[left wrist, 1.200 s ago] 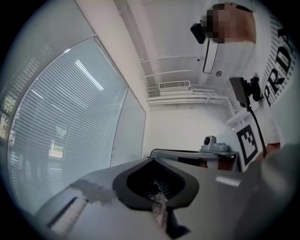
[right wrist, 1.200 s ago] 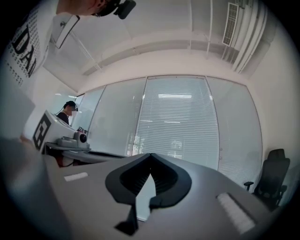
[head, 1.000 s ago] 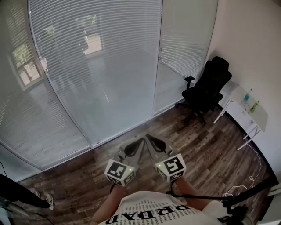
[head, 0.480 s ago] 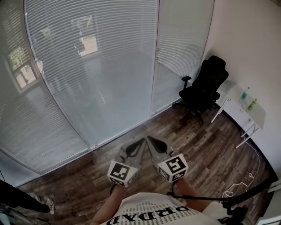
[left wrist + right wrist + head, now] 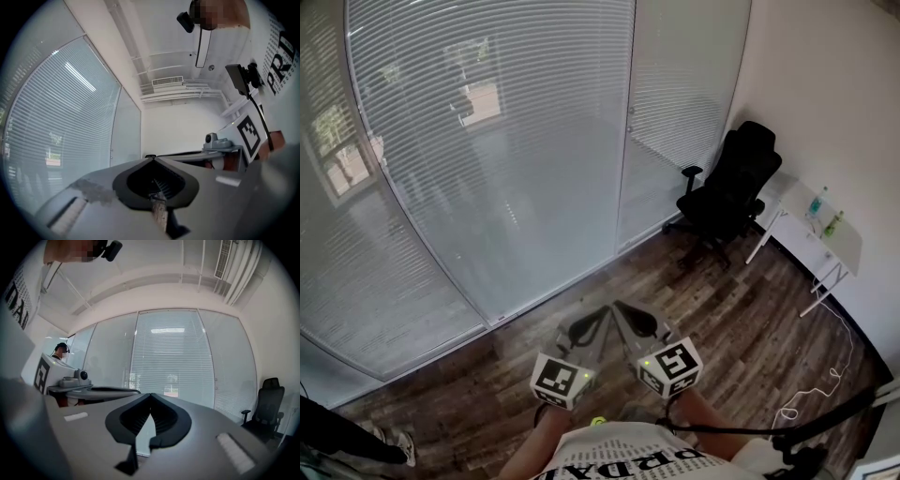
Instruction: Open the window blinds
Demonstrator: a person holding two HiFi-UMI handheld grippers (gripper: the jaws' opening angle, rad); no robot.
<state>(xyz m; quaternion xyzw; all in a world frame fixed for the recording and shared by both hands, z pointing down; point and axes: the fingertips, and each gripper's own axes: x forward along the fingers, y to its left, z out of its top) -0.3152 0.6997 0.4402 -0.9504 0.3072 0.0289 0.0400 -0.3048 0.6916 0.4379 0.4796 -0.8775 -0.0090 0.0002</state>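
Facing closed blinds, left gripper and right gripper both pressed together, empty

Blinds are cut off at top and left edges; bottles on desk are too small to be identified.

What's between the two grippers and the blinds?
Only bare wood floor, as the head view shows. The left gripper and right gripper are short of the blinds.
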